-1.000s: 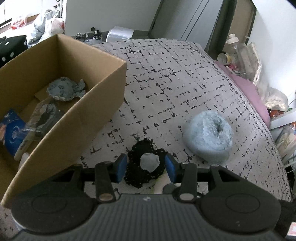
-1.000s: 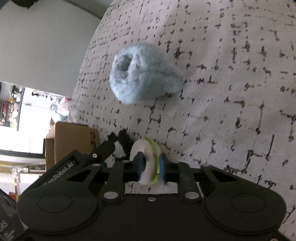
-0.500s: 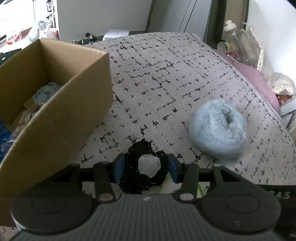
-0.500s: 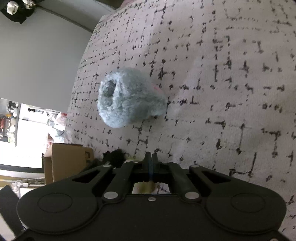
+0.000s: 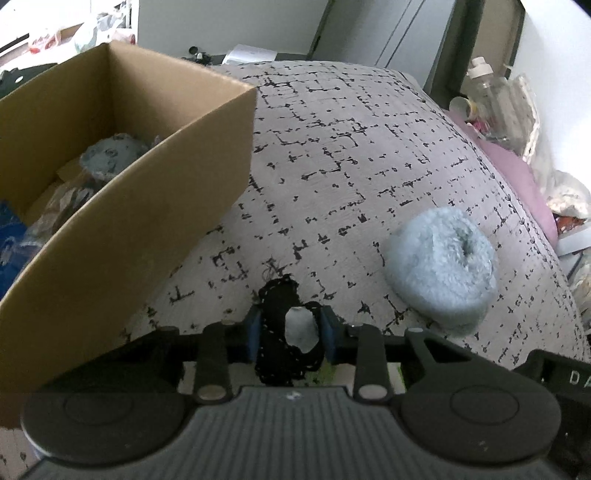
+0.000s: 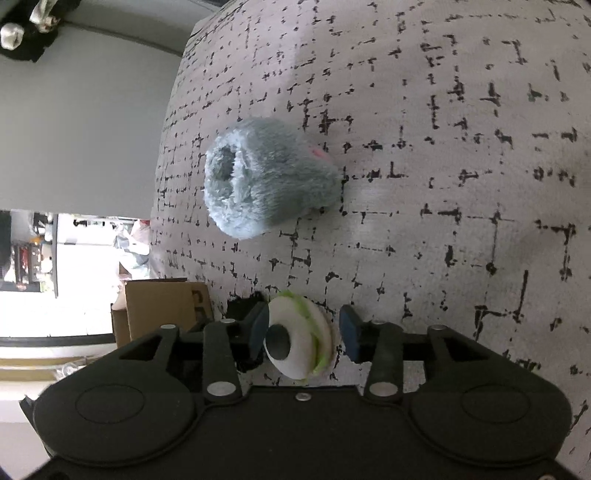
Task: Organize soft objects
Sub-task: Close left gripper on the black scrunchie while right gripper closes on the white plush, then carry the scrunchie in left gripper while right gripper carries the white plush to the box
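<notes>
While the left gripper [image 5: 290, 334] pinches the black scrunchie [image 5: 284, 325] and the right gripper [image 6: 304, 332], jaws just opening, stands loose around the white-green ring [image 6: 297, 341], both soft pieces may tangle near the cardboard box [image 5: 155, 221].

Bed [image 5: 369, 155] is wearing a grey cover with broken black grid marks and is filling most of both views. Beyond the bed's far edge, pale wardrobe doors [image 5: 399, 33] are standing against a white wall [image 5: 221, 26]. Beside the bed, a clear plastic bottle [image 5: 487, 81] and crumpled bags [image 5: 569, 192] are sitting. Daylight is coming in, bright and overexposed, through an opening [image 6: 74, 273] past the bed.
</notes>
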### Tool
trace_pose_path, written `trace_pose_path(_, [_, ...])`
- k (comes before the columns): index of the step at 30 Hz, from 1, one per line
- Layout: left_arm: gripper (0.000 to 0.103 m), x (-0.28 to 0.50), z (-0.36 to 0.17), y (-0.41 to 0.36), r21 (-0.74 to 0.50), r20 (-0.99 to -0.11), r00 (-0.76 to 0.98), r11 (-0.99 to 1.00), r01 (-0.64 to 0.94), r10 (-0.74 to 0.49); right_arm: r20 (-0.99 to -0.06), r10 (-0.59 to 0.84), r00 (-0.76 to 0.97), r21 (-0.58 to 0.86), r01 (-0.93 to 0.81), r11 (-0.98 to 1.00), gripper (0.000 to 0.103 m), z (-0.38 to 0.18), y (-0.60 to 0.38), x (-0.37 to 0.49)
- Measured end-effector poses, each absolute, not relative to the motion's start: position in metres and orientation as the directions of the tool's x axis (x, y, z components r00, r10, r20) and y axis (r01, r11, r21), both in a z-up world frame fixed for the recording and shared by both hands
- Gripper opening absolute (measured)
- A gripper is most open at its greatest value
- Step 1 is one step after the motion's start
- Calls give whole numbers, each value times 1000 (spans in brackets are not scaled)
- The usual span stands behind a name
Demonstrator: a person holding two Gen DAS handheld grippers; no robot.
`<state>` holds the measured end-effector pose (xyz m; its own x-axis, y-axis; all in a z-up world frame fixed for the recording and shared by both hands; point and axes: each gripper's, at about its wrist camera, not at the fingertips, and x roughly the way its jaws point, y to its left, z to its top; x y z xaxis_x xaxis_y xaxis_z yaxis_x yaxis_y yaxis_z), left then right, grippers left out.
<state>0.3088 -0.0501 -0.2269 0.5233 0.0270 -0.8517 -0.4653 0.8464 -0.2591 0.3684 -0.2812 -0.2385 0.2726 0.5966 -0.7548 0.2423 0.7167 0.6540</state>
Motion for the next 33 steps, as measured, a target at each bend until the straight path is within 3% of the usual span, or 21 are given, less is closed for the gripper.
trace_pose_path(8, [30,289,-226,-54,-279,-860,510,825,-491,13,-737,637,226,675,218,704,43,-250,-267,367])
trace_pose_path(11, [30,284,-224,-57,-279,-862,506,828,-487,7,-742,632,225,671,231,705,28,-251,-267,367])
trace_pose_path(16, [30,276,-213,-54,-296,-856,517,821,-489,0,-721,641,263,691,199,695,18,-241,-271,364])
trace_pose_path(33, [30,250,-126,-38,-244,-778,624,882,-403,70,-640,681,357,726,-10,687,18,-194,-258,350])
